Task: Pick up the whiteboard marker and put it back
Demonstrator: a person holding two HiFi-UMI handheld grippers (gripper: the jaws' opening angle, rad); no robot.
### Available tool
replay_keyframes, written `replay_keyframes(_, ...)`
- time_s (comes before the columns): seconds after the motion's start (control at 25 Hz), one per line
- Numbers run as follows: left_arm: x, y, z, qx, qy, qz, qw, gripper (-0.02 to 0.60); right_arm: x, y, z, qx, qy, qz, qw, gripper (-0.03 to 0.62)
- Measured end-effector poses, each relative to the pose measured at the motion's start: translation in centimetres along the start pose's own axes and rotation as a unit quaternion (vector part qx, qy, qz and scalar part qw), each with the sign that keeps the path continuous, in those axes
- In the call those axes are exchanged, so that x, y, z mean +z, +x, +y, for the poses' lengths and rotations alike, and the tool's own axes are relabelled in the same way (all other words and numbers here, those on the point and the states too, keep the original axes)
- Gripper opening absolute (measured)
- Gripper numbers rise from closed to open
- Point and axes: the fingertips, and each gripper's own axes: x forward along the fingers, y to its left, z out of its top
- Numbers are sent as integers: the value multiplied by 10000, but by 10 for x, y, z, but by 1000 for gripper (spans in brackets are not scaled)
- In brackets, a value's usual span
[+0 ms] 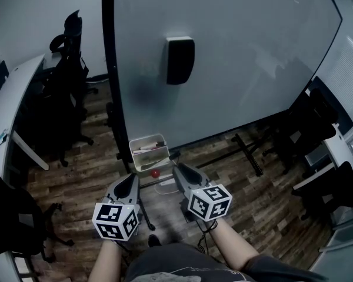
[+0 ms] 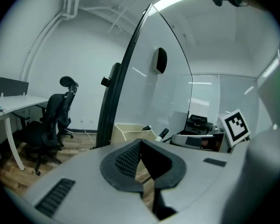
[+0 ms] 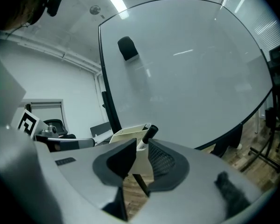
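The whiteboard marker (image 3: 149, 132), white with a black cap, stands slanted between the jaws of my right gripper (image 3: 141, 141). It leans on the right pad, and the jaws are slightly apart, so the gripper is open. Its capped end also shows in the left gripper view as the marker (image 2: 164, 134). Just beyond the jaws is a cream tray (image 3: 128, 133) at the foot of the whiteboard (image 1: 253, 57). In the head view the right gripper (image 1: 176, 169) reaches the tray (image 1: 147, 141). My left gripper (image 1: 133, 178) hangs beside it, shut and empty, also seen as the left gripper (image 2: 141, 141).
A black eraser (image 1: 180, 59) sticks on the whiteboard. More pens lie in the tray (image 2: 126, 130). A small red object (image 1: 155, 173) lies on the wooden floor below it. Black office chairs (image 1: 67, 57) and a white desk (image 1: 12, 93) stand at the left, with more chairs (image 1: 317, 128) at the right.
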Motion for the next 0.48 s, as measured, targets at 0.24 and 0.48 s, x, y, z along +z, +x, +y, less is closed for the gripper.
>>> replay_keyframes(0.24,4,12,8,-131,64,41,9999,14,-3,19,-2,69,202,74,9997,147)
replay_keyframes(0.48,4,21,12,-217,-14,72,9997,14,1,30,-9,-58,340,41,9994,155)
